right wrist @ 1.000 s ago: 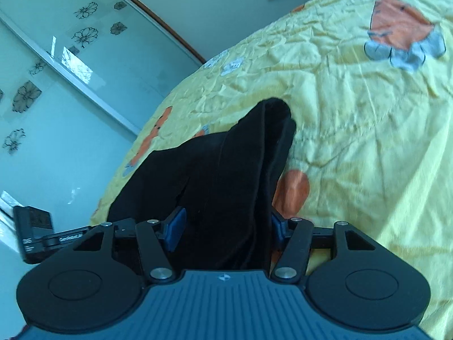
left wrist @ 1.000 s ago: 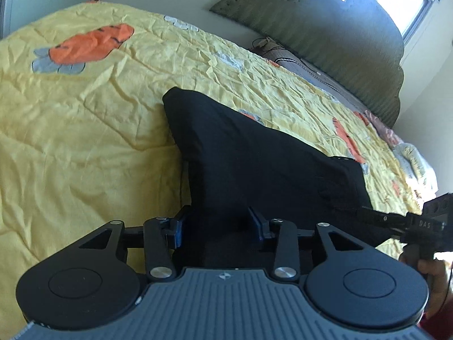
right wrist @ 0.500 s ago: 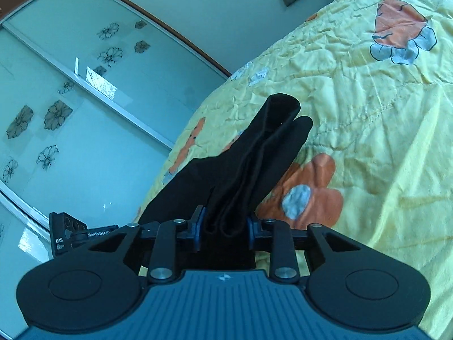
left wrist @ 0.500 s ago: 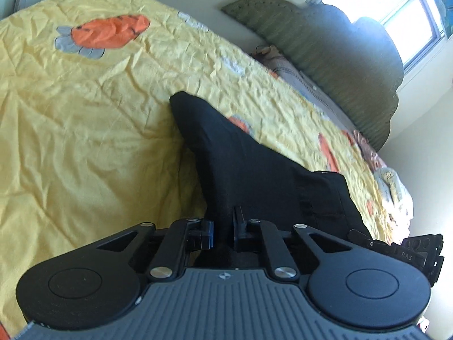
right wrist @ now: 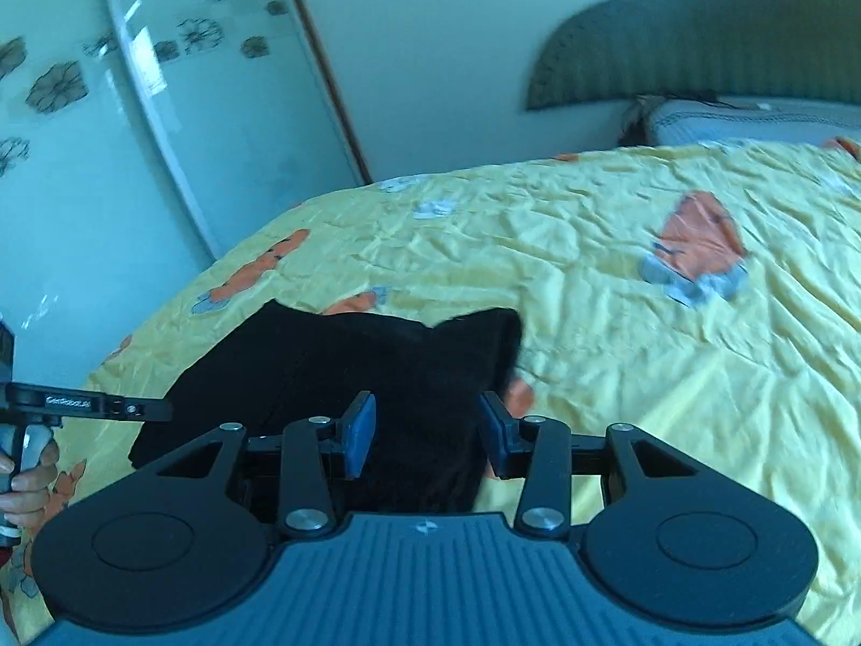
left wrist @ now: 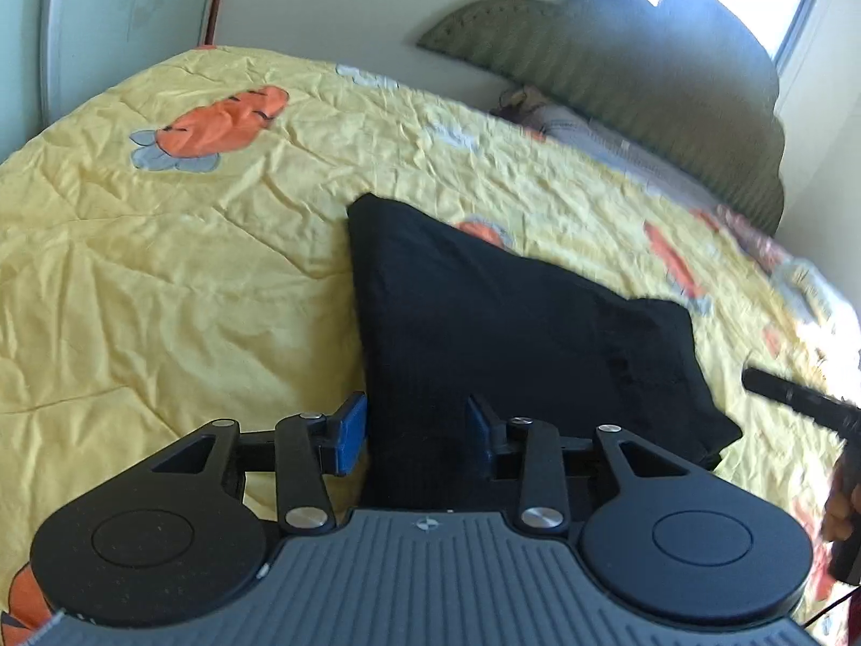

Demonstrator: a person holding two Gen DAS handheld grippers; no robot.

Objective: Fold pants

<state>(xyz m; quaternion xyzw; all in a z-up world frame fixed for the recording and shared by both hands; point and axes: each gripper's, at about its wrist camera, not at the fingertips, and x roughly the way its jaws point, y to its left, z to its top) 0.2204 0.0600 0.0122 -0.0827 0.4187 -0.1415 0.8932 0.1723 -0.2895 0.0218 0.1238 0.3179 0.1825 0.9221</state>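
The black pants [left wrist: 511, 334] lie folded in a flat wedge on the yellow bedspread [left wrist: 161, 280]. My left gripper [left wrist: 417, 422] hovers over their near edge, jaws opening; the blue pads [left wrist: 350, 428] stand clear of the cloth, which shows in the gap below. In the right wrist view the pants [right wrist: 350, 366] lie the same way, and my right gripper [right wrist: 428, 422] hangs above their other end, jaws also opening and pressing on nothing. Each gripper shows in the other's view: the right gripper [left wrist: 780, 393] and the left gripper [right wrist: 107, 406], held by a hand [right wrist: 27, 476].
The bedspread carries orange carrot prints [left wrist: 220, 121]. A green padded headboard [left wrist: 619, 48] and pillows [left wrist: 592, 134] stand at the far end under a bright window. Glass wardrobe doors with flower decals [right wrist: 134, 107] run along the bed's side.
Half a second ago both grippers were pinched on the black cloth; now both have let go and lifted. The pants have dropped flat, and the right wrist has rolled upright.
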